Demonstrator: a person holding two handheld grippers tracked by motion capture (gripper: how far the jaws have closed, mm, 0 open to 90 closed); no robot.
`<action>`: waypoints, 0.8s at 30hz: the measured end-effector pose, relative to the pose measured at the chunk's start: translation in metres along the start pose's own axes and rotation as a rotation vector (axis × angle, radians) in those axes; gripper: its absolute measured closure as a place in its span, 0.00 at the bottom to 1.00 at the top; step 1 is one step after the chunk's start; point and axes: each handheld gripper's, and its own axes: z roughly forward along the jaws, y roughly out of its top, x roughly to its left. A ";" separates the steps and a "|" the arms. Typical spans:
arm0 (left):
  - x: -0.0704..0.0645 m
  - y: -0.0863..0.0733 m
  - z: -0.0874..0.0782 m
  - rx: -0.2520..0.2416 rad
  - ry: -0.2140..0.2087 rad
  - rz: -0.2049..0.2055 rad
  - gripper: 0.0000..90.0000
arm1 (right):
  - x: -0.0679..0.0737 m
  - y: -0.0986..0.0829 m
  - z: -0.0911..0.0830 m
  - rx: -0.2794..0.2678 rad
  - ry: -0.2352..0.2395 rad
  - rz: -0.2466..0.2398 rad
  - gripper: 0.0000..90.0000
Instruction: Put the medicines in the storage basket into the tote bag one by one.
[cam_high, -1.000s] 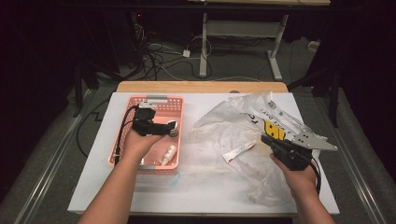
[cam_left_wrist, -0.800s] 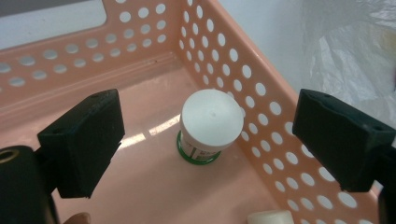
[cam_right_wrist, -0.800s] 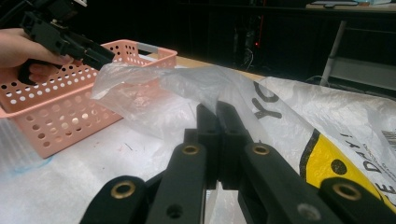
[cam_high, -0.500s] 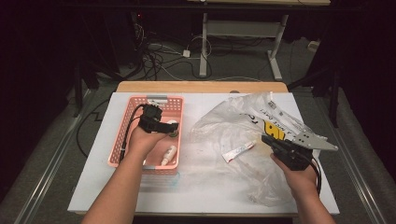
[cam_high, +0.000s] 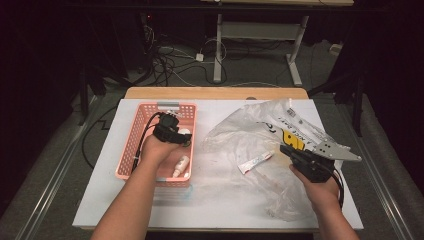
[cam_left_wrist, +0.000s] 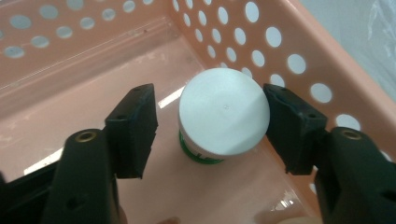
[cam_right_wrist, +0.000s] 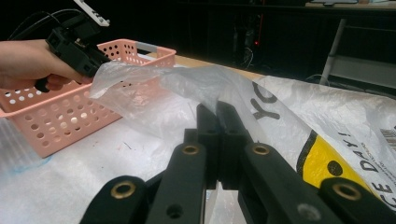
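While left gripper dips into pink basket, right gripper pins plastic bag; tube lies between. Left gripper view: jaws wide, straddling white-capped jar by basket wall; rigid, smooth, likely slippery — take cap's sides. Right gripper view: jaws closed on limp film; print reads "YO", "DAY!".

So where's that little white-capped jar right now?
The jar stands inside the pink basket at the table's left, close to the basket's right wall, between the open jaws of the left gripper.
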 end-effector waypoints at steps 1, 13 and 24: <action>-0.001 0.000 0.000 -0.002 0.002 0.007 0.45 | 0.000 0.000 0.000 0.000 0.000 0.000 1.00; -0.006 0.000 0.004 0.002 0.015 0.042 0.54 | 0.000 -0.001 0.000 0.004 0.001 -0.001 1.00; -0.003 0.000 -0.002 -0.005 0.028 0.016 0.54 | 0.000 -0.001 -0.001 0.000 0.003 0.005 1.00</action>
